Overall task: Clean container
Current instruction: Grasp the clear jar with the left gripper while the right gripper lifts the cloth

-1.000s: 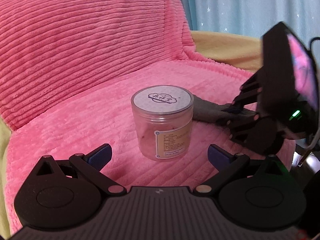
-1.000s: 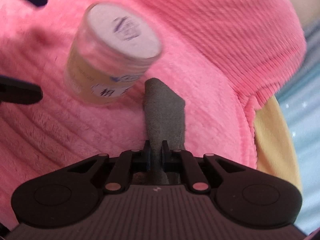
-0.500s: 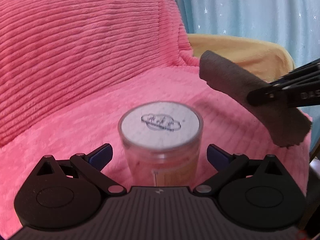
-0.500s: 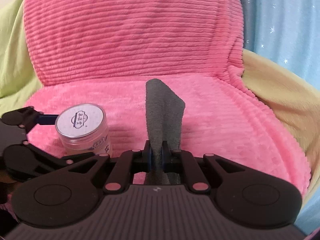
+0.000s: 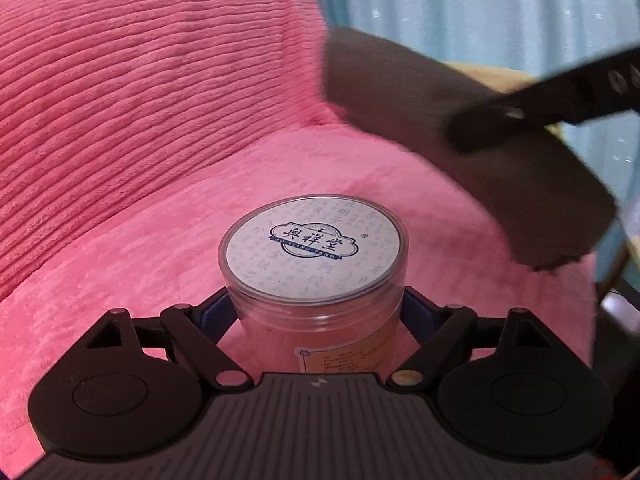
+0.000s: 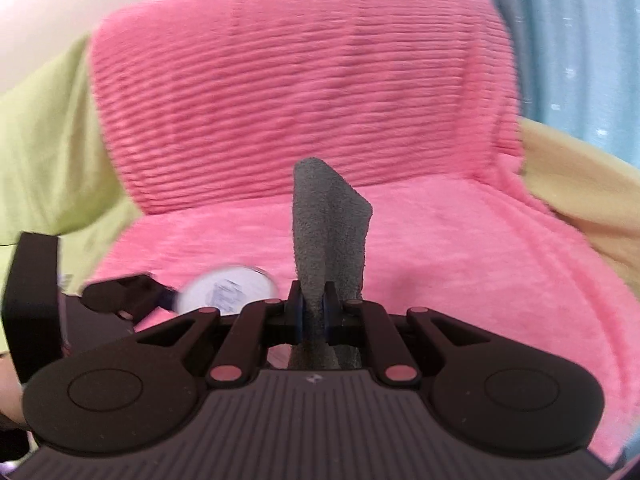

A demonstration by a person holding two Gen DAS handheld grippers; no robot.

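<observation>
Pink ribbed blanket [image 5: 132, 128] covers the chair seat and backrest ahead of me, with pale blue curtain [image 5: 500, 8] behind it to the right. Between the jaws of my left gripper [image 5: 318, 312] stands the container [image 5: 318, 280], a clear round jar, upright, its white printed lid [image 5: 314, 246] facing up; the blue pads [image 5: 214, 312] press against its sides, so those jaws are clamped on it. A yellowish label shows on its wall just above my gripper body. My right gripper [image 6: 313, 312] has its jaws pinched together on a grey cloth [image 6: 328, 224], which stands up from the grip and also hangs below it. From the left camera that cloth [image 5: 460, 152] hangs blurred in the air, above and to the right of the jar, apart from the lid. From the right camera the jar's lid [image 6: 228, 290] shows blurred, low on the left, just beside my right jaws. Farther out, green fabric [image 6: 48, 148] lies left of the blanket and yellow fabric [image 6: 580, 172] to its right.
</observation>
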